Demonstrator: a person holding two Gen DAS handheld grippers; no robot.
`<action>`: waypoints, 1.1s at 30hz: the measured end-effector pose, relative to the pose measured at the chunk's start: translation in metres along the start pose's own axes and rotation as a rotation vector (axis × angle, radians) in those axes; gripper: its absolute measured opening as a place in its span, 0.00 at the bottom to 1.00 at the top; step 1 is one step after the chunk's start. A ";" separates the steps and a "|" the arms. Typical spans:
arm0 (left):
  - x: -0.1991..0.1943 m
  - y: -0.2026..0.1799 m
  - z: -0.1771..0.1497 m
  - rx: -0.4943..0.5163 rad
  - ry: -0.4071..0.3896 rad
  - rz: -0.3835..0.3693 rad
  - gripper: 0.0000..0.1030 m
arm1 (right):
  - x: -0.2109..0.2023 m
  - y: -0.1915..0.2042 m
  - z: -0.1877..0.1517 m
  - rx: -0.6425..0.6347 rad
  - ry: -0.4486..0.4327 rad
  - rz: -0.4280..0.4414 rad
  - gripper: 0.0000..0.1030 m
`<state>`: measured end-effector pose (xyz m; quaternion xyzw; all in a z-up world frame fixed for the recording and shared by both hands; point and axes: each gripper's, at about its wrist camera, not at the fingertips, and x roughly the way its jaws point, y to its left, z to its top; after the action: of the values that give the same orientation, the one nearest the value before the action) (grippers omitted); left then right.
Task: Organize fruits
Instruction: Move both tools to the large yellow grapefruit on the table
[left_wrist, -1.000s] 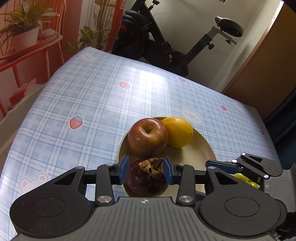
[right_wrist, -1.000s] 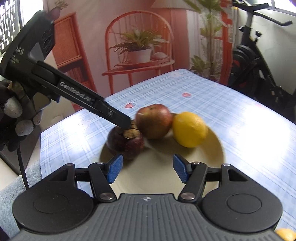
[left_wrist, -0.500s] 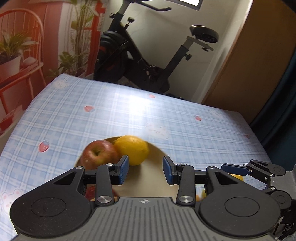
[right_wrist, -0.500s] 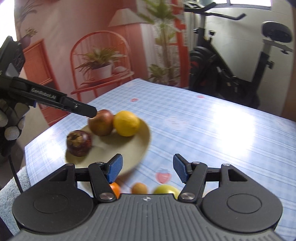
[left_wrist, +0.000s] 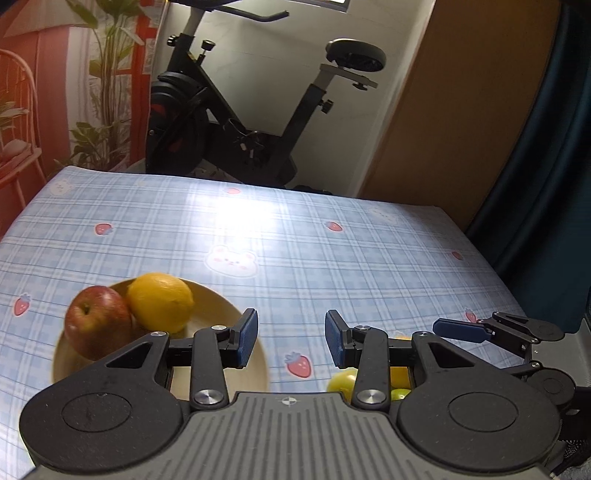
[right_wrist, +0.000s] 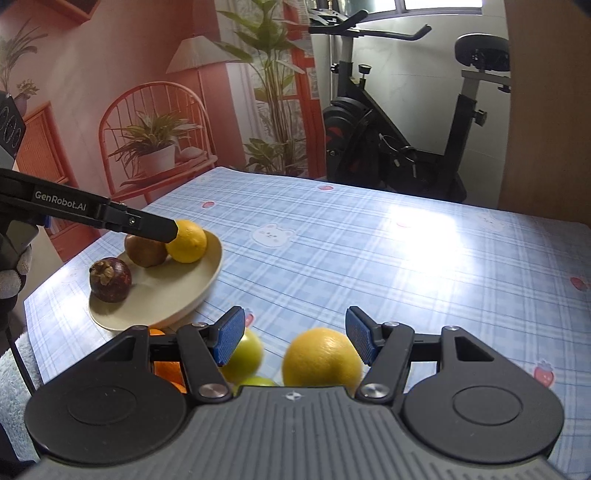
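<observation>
A: Where were the fruits at that moment?

B: Three lay on the cream plate (right_wrist: 207, 273) near the left edge of the counter (right_wrist: 369, 258): a mangosteen (right_wrist: 110, 279), a red apple (left_wrist: 96, 326) and a lemon (left_wrist: 160, 302), the last two touching. Other fruits waited loose at the near edge of the counter: an orange (right_wrist: 322, 357), a green fruit (right_wrist: 249, 352) just beside it, and some smaller ones half hidden under the tool.

A: And the two tools?

B: The left hand-held gripper (left_wrist: 290, 338) was released, with nothing between its blue pads; only the cloth showed in the gap. The right hand-held gripper (right_wrist: 293, 336) was also released and empty. The orange sat under its gap, closer to the right pad, but the pads did not press on it.

A: What could have gone wrong from there?

B: I think the round orange was the risk. If the pads closed off-centre, it could slip out and roll on the glossy cloth, perhaps over the near edge. It could also push the green fruit away. The plate looked a little blurred, so I could not tell if it lay flat; another fruit set carelessly could knock the lemon off its rim.
</observation>
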<state>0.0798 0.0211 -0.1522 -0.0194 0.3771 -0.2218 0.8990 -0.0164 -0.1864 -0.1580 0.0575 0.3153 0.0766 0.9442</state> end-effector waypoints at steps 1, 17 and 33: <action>0.001 -0.002 -0.001 0.004 0.005 -0.003 0.41 | -0.002 -0.002 -0.002 0.002 0.000 -0.002 0.62; 0.031 -0.012 0.007 0.035 0.072 -0.040 0.41 | -0.011 -0.022 -0.028 0.021 0.026 -0.029 0.62; 0.068 -0.031 0.013 0.053 0.170 -0.153 0.46 | 0.001 -0.029 -0.033 0.028 0.026 0.015 0.64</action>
<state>0.1186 -0.0361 -0.1822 -0.0056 0.4433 -0.3005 0.8445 -0.0322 -0.2127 -0.1897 0.0721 0.3283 0.0801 0.9384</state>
